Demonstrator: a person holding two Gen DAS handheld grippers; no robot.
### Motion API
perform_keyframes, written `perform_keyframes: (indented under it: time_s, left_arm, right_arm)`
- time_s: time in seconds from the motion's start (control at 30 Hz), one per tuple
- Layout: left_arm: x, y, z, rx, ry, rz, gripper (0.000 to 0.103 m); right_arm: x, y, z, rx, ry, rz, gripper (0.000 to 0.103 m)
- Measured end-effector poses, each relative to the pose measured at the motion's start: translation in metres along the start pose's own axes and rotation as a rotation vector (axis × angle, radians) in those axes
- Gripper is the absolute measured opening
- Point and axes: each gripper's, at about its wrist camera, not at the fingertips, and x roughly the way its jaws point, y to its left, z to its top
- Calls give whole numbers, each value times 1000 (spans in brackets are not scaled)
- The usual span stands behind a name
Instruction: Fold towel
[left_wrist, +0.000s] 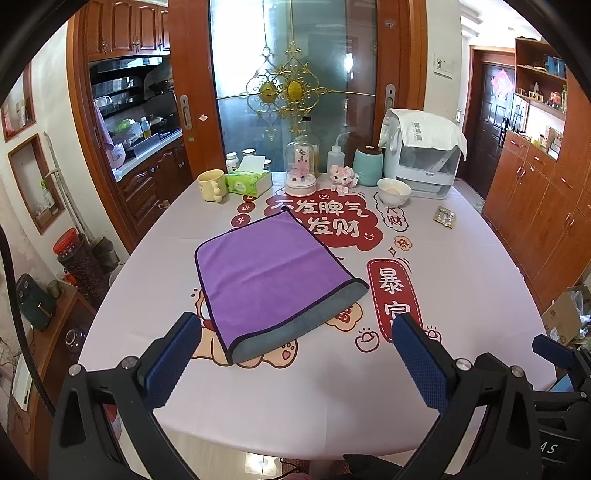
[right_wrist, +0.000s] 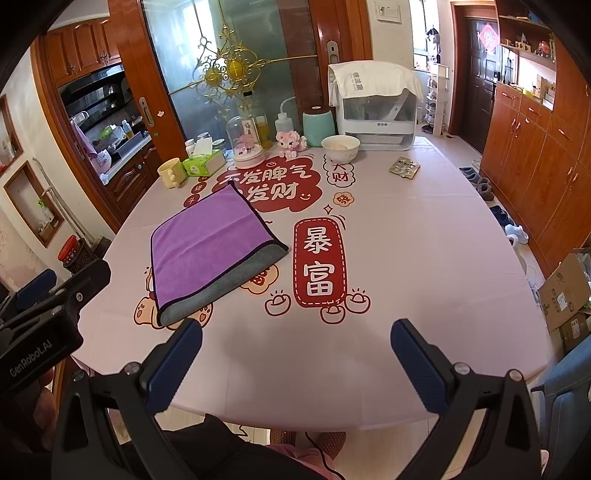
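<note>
Folded towel lay flat on the surface, both claws empty and held back from it.

The left claw (left_wrist: 295, 354) stood wide open, gripping nothing, with the purple towel (left_wrist: 269, 277) just ahead between its fingers, its grey underlayer showing along the near edge. The right claw (right_wrist: 295, 354) was equally spread and empty; the towel (right_wrist: 210, 251) lay ahead to its left on the printed surface (right_wrist: 406, 258), apart from both.
</note>
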Motion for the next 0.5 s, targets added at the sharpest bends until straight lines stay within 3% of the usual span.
perform_keyframes:
  time_s: [0.5]
  left_arm:
    - [1,-3,3,-3,7,27,103]
  right_arm:
    - [1,-1,3,0,3,0,102]
